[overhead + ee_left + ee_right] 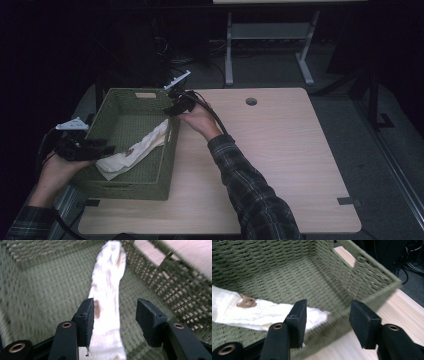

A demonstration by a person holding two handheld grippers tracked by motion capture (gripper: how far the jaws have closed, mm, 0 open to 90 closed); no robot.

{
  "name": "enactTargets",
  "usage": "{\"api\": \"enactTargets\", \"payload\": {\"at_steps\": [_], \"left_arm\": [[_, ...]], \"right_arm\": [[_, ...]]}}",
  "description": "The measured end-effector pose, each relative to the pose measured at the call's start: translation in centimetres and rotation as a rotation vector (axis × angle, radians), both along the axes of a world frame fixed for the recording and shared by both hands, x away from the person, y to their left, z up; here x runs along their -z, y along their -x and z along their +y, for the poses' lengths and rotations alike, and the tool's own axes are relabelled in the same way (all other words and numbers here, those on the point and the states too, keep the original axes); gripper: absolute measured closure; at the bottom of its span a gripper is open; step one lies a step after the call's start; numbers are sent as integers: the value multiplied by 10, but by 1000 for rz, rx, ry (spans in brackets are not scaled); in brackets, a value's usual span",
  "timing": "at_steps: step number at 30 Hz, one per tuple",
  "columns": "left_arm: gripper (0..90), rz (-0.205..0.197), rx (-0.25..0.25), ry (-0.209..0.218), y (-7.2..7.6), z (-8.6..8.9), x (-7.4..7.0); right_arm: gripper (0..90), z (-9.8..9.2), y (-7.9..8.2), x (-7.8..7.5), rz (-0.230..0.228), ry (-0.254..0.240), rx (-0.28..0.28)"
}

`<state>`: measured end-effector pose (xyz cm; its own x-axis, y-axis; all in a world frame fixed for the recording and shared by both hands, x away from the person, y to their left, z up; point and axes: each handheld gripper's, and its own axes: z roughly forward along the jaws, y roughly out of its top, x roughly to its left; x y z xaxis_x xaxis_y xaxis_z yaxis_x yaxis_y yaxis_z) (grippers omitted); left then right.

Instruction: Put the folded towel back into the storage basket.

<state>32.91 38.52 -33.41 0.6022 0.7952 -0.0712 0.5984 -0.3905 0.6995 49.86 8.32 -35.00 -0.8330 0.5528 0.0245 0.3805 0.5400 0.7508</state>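
Woven basket: we take the green, rectangular wicker basket (112, 102) on the pale wooden table (280, 150) as our landmark.
Cloth: a long white cloth with small brown patches (137, 149) lies slantwise inside the basket, one end up against its right wall, the other draped over its left rim.
Left tool: our left gripper (107, 149) hangs at the basket's left rim; seen through its own camera the jaws stand about half open, the cloth (106, 302) running between them, touching the left pad but not pinched.
Right tool: our right gripper (172, 111) sits at the basket's far right corner, jaws about half open and holding nothing; the cloth's end (262, 311) lies in the basket behind its left jaw.
Done: we judge the cloth placed in the basket and both grips let go.
Left: pulling both hands clear, perhaps tucking in the end that hangs over the rim.
Hard to make out: the room beyond the table is dark; the left gripper view is blurred; whether the cloth is folded we cannot tell.
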Motion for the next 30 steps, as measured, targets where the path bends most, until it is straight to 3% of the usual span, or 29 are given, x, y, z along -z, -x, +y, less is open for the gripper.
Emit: {"api": "enactTargets", "payload": {"at_steps": [10, 14, 20, 30], "left_arm": [[454, -42, 55, 9, -5, -52, -15], [444, -58, 51, 27, -6, -72, -21], [435, -94, 82, 55, 2, -108, -30], [366, -121, 162, 94, 0, -180, -27]], "right_arm": [[400, -54, 11, -7, -20, -11, 25], [390, -79, 17, -13, -26, -26, 35], [383, -111, 29, -21, -45, -54, 52], [352, -161, 52, -23, -58, -54, 86]]}}
